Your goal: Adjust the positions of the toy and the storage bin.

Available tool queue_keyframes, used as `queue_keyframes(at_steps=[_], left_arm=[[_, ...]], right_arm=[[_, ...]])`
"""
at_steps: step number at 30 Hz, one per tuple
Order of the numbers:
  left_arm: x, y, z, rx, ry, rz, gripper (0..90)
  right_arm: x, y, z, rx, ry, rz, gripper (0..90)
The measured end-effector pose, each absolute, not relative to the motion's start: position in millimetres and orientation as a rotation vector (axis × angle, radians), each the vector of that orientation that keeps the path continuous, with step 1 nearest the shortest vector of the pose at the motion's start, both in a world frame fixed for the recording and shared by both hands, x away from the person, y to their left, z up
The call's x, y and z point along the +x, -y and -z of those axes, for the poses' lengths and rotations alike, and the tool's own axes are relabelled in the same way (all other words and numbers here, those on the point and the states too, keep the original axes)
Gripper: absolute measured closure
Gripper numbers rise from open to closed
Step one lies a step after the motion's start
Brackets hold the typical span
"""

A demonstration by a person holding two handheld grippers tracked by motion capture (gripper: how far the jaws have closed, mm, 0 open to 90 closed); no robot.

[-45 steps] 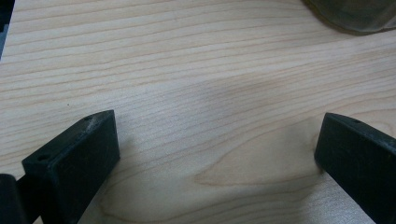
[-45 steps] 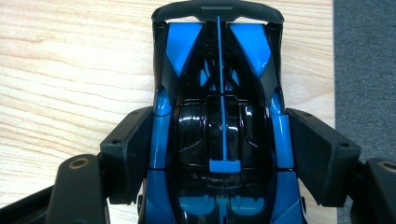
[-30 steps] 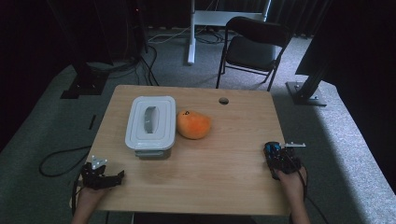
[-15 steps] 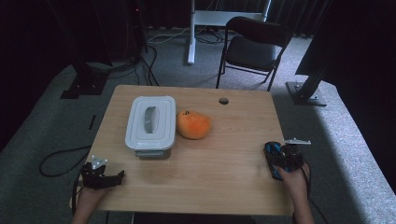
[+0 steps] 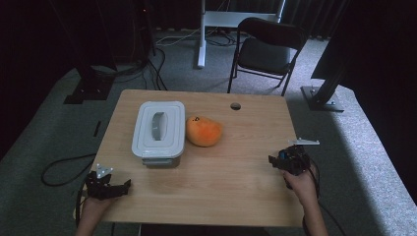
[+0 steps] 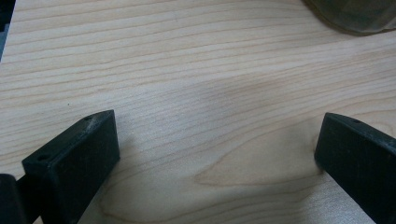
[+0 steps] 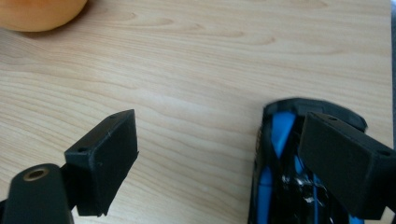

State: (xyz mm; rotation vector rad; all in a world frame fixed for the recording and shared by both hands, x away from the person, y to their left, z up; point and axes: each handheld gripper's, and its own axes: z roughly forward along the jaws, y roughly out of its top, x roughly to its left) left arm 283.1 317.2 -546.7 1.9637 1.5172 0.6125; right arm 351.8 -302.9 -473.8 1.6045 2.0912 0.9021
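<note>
Both the left gripper (image 6: 215, 154) and the right gripper (image 7: 219, 154) gape wide and empty over the pale wooden table (image 5: 231, 191), a black-and-blue object (image 7: 280, 186) beside the right one's jaw.

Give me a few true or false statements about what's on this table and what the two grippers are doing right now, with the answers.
1. The white container has its lid on. True.
2. The orange fruit lies inside the container. False: it lies on the table, just right of the container.
3. The left gripper is open over bare wood. True.
4. The right gripper is clamped on the fruit. False: its jaws stand apart, and the fruit lies well away toward the container.
5. A black and blue object lies on the table by the right gripper. True.
6. The folding chair stands on the table. False: it stands on the floor beyond the far edge.
</note>
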Motion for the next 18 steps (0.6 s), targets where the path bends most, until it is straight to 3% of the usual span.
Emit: queue_keyframes(at_steps=[18], left_arm=[[283, -317, 547, 1.965, -1.517, -0.613, 0.3]], right_arm=[[372, 265, 458, 1.487, -2.189, -1.02, 12.8]])
